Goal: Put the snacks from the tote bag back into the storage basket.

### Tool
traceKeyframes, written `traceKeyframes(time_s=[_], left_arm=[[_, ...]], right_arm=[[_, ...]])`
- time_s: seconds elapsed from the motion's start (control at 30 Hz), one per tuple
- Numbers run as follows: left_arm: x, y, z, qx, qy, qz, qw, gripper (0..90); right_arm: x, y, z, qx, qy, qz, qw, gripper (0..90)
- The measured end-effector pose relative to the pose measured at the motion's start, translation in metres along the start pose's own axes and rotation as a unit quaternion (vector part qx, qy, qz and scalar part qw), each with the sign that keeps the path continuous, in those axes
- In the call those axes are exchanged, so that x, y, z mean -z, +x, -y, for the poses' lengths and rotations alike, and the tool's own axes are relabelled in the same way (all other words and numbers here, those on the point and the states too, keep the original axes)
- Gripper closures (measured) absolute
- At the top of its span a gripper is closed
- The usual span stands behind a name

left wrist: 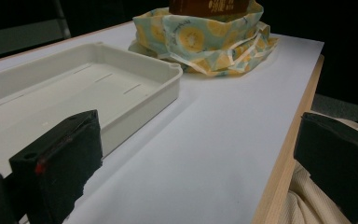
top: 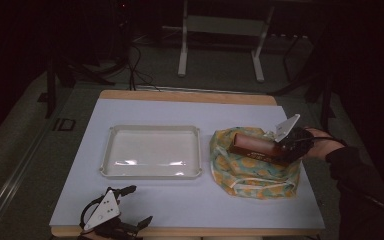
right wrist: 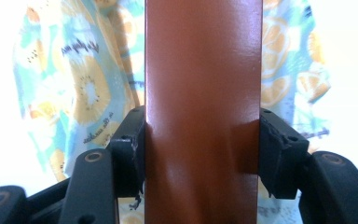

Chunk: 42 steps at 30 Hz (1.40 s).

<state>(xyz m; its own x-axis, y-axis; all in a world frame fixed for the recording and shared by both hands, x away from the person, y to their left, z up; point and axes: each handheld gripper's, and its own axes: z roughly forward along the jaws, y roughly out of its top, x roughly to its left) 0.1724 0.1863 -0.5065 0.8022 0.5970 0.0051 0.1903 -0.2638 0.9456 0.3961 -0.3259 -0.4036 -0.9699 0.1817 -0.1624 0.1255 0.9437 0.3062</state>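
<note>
Brown box [left wrist: 209, 6]: pale print along its side in the left gripper view, too blurred to read. Fruit-print cloth bag [right wrist: 79, 74]: small dark cursive lettering in the right gripper view, possibly "you are my…", not legible for certain.

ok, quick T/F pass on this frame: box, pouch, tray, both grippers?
1. The right gripper is clamped on the brown box. True.
2. The white tray holds the box. False: the tray is empty; the box is over the fruit-print pouch.
3. The left gripper is shut on the tray's rim. False: its jaws stand open, near the table's front edge, holding nothing.
4. The pouch lies to the right of the tray in the high view. True.
</note>
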Motion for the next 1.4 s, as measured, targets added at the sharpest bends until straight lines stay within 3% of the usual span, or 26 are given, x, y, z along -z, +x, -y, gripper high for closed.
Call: traceKeyframes(time_s=[0.2, 0.6, 1.4], left_arm=[[0.000, -0.001, 0.000, -0.001, -0.001, 0.001, 1.0000, 1.3], [0.000, -0.001, 0.000, -0.001, 0.000, 0.003, 1.0000, 1.3], [0.001, -0.002, 0.000, -0.004, 0.001, 0.013, 0.9999, 1.3]], right_arm=[[0.020, -0.002, -0.008, 0.001, -0.005, 0.013, 0.9999, 42.6], [0.042, -0.003, -0.029, 0.014, -0.016, 0.026, 0.9994, 42.6], [0.039, 0.002, -0.100, 0.084, -0.005, 0.026, 0.9961, 42.6]])
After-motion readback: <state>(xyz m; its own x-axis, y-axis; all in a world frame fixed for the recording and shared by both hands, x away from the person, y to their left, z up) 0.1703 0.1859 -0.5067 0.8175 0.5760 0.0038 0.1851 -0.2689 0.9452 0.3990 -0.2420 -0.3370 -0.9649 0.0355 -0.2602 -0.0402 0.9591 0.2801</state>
